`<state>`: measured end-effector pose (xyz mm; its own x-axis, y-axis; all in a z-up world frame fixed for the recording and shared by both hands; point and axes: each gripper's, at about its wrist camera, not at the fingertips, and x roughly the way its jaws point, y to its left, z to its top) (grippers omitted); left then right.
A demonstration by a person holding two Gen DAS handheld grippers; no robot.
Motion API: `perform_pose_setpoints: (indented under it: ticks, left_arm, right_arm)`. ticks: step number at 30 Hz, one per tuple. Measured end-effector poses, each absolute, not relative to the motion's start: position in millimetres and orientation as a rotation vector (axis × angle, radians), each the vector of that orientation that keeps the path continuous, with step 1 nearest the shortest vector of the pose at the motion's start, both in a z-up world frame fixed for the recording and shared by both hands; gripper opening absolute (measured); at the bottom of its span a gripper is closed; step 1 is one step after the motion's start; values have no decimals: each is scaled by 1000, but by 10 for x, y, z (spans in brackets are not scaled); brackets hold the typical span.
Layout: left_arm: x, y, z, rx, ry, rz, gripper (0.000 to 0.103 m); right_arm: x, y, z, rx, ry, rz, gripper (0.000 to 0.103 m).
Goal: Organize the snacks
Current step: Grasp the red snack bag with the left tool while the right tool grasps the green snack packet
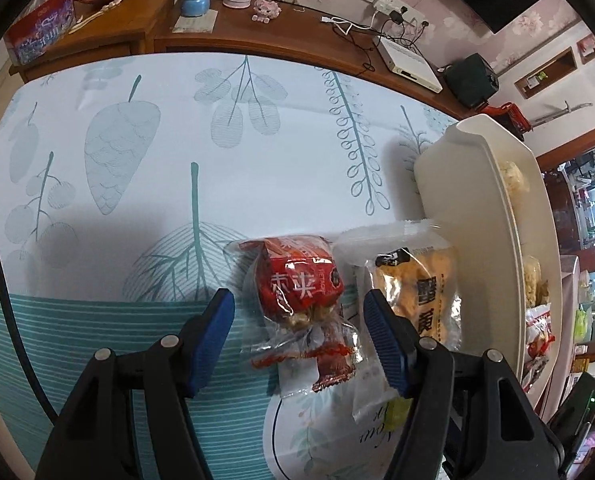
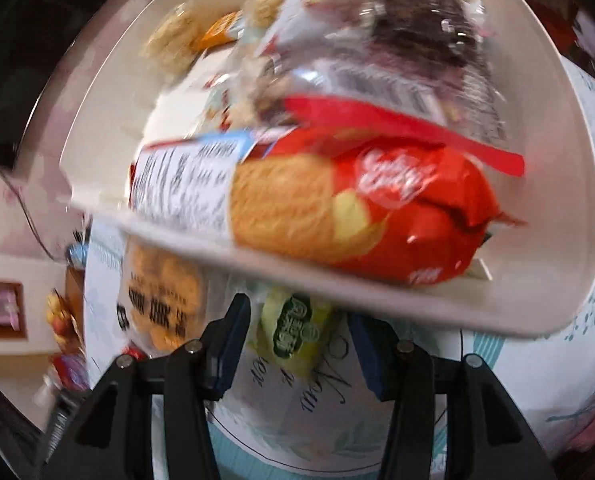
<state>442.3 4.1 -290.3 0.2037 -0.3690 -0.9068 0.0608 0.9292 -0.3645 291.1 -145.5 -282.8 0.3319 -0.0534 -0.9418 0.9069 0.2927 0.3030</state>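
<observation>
The left gripper (image 1: 299,336) is released, its 2 blue pads apart on either side of a red snack packet (image 1: 301,292) lying on the leaf-print tablecloth (image 1: 137,140). A yellow snack packet (image 1: 415,288) lies just right of it, beside the cream tray (image 1: 457,168). The right gripper (image 2: 297,344) is also released, with a small green packet (image 2: 293,328) between its pads but untouched, near the tray's front rim; more snacks fill the tray
</observation>
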Motion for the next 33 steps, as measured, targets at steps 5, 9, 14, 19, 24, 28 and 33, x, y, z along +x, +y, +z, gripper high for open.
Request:
perform_pose_setpoints:
  ticks: [5, 9, 14, 19, 24, 28, 33]
  left_arm:
    - [4471, 19, -2969, -273, 1344, -280, 66]
    - [4503, -19, -3028, -264, 1356, -265, 57]
    - [4518, -3, -3039, -288, 1351, -258, 53]
    - [4476, 32, -3033, -288, 1349, -247, 52]
    - [4389, 98, -3023, -289, 1352, -249, 52]
    - [4327, 159, -3035, -304, 1358, -242, 52]
    - [4190, 211, -3022, -292, 1362, -239, 52]
  right_arm:
    - [2989, -1452, -2825, 1032, 1050, -809, 53]
    - [3159, -1381, -2821, 949, 1107, -798, 55]
    - [3288, -1286, -2829, 801, 1164, -763, 55]
    - [3338, -1229, -2838, 744, 1176, -725, 53]
    - [3183, -1346, -2810, 744, 1170, -685, 50]
    - [3077, -1367, -2805, 743, 1159, -654, 46]
    - [2983, -1363, -2788, 721, 1165, -606, 43]
